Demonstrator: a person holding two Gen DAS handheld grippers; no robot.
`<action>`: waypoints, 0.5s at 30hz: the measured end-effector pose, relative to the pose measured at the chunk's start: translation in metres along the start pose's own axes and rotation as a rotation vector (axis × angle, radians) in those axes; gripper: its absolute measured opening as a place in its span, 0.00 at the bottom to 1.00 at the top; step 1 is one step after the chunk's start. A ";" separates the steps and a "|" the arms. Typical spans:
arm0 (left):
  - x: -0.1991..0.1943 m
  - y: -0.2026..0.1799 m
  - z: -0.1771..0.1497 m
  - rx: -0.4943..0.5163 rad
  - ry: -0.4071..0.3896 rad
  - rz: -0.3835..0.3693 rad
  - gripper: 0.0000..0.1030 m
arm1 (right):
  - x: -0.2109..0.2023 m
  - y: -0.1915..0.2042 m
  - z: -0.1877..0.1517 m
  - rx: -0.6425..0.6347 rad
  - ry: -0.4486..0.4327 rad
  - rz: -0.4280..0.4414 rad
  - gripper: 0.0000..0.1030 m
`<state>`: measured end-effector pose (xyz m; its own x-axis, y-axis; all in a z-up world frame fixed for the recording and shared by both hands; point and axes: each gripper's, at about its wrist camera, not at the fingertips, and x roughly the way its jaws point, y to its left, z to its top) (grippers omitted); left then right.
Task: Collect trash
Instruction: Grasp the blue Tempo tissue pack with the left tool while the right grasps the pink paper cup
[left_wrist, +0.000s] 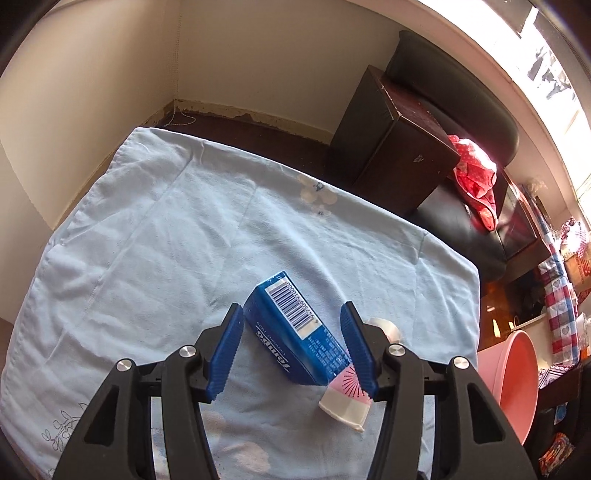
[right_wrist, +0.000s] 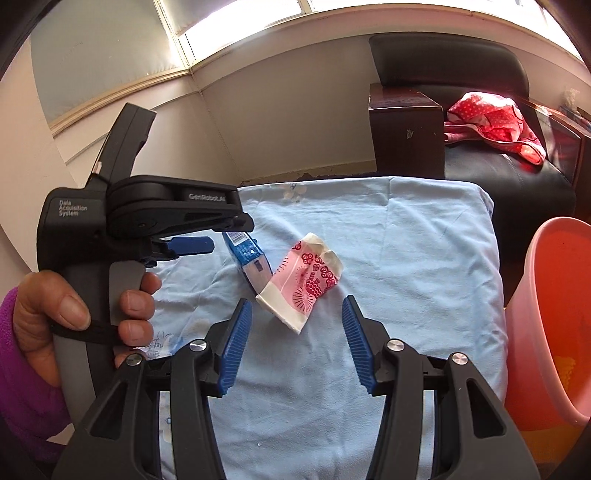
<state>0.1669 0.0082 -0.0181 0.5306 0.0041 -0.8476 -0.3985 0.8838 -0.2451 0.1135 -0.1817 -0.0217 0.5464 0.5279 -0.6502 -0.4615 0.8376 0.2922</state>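
Observation:
A blue tissue pack (left_wrist: 291, 325) with a barcode lies on the light blue cloth (left_wrist: 147, 240). My left gripper (left_wrist: 291, 308) is open and straddles the pack, its pads close beside it without a clear squeeze. A crushed pink and white paper cup (left_wrist: 347, 391) lies against the pack's near right end. In the right wrist view the same cup (right_wrist: 303, 284) sits just ahead of my open right gripper (right_wrist: 295, 302), right at its fingertips and untouched by them. The left tool's blue finger (right_wrist: 192, 245) hovers over the pack (right_wrist: 245, 254), held by a person's hand (right_wrist: 129, 306).
A pink plastic bucket (right_wrist: 546, 321) stands off the cloth's right edge, also low right in the left wrist view as the bucket (left_wrist: 513, 376). Behind the cloth are a dark brown box (right_wrist: 406, 129) and a black armchair (right_wrist: 498, 177) with a red dotted garment (right_wrist: 495, 122).

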 end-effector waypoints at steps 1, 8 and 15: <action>0.003 -0.002 0.002 0.002 0.009 0.016 0.52 | 0.003 0.002 0.001 -0.003 0.005 0.008 0.50; 0.013 0.000 -0.003 0.011 0.050 0.058 0.52 | 0.024 0.014 0.005 -0.022 0.035 0.038 0.50; 0.005 0.010 -0.008 0.091 0.045 0.010 0.36 | 0.039 0.019 0.013 -0.001 0.056 0.054 0.50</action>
<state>0.1599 0.0133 -0.0287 0.4920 -0.0055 -0.8706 -0.3328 0.9229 -0.1939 0.1350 -0.1432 -0.0317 0.4806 0.5639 -0.6716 -0.4903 0.8077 0.3274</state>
